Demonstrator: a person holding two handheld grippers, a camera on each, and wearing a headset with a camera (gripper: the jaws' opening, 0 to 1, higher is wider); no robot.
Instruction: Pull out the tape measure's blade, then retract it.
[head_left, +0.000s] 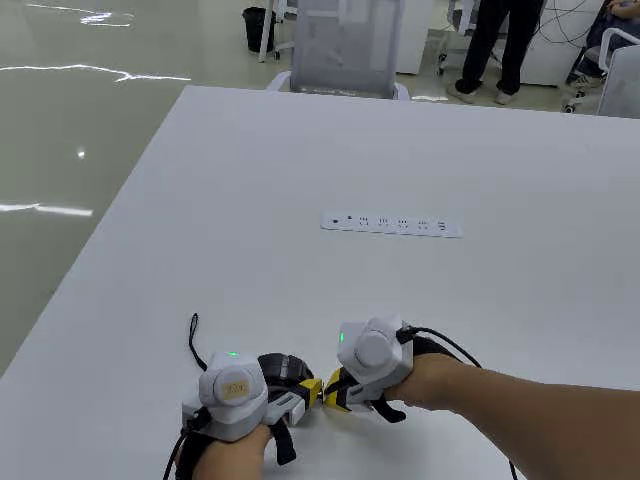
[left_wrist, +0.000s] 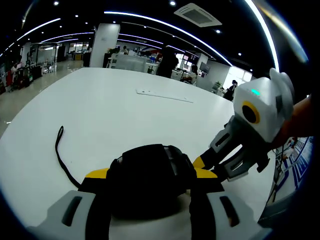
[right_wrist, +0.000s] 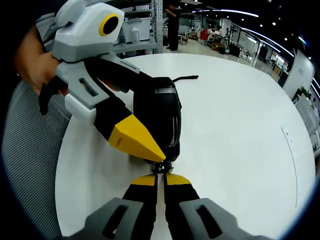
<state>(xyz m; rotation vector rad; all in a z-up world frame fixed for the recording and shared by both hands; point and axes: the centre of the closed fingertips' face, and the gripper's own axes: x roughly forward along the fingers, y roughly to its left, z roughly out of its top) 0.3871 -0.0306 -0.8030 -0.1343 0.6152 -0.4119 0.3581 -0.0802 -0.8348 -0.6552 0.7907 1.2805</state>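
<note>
We see the tape measure (right_wrist: 161, 112) on the white table (head_left: 420, 150), near its front edge, its black case clamped between the left gripper's (left_wrist: 150, 173) jaws. The right gripper (right_wrist: 161, 179) is pinched narrow on the blade hook (right_wrist: 161, 168) (a small, probably slippery hold). The case looks rigid and the blade likely springy, so we'd pull by the hook.
</note>
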